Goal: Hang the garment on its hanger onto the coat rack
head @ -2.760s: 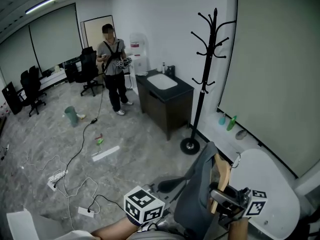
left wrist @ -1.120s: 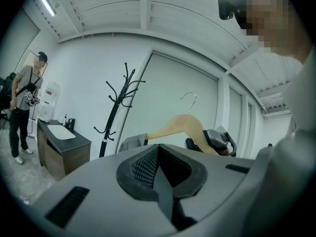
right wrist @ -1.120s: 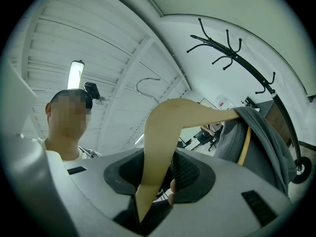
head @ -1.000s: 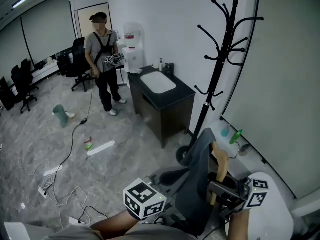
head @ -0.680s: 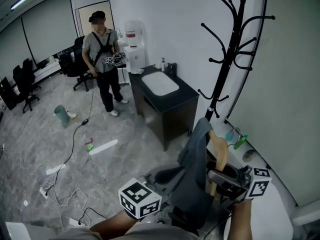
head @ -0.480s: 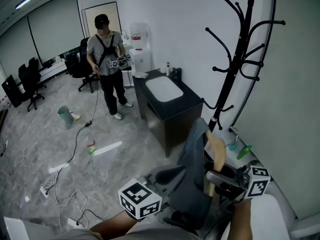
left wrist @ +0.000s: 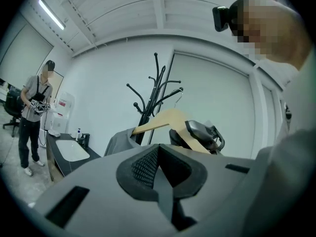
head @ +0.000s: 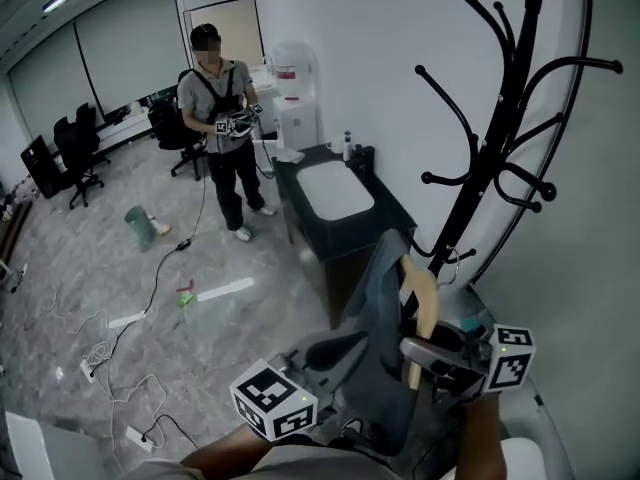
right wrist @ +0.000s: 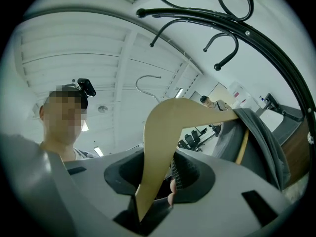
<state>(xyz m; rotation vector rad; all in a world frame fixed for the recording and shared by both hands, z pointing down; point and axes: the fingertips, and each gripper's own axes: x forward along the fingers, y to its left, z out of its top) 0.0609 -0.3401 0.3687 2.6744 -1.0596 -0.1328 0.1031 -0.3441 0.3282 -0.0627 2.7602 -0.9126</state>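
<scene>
The black coat rack (head: 500, 138) stands close at the right, its curved hooks above my hands. A grey garment (head: 380, 338) hangs on a wooden hanger (head: 422, 298) just left of the pole. My right gripper (head: 425, 353) is shut on one arm of the hanger (right wrist: 168, 127), and the wire hook (right wrist: 148, 83) rises below the rack's arms (right wrist: 237, 28). My left gripper (head: 330, 353) reaches level toward the garment's lower left side. In the left gripper view its jaws (left wrist: 159, 154) are shut, with the hanger (left wrist: 163, 122) and garment (left wrist: 121, 142) beyond them.
A black cabinet with a white sink (head: 335, 193) stands just left of the rack. Behind it are a water dispenser (head: 292, 88) and a standing person (head: 225, 128). Cables (head: 130, 318) trail over the floor. Office chairs (head: 75, 153) line the far left.
Both grippers have carried the hanger and garment toward the coat rack, which now looms larger and nearer. The grip on the hanger is unchanged.
</scene>
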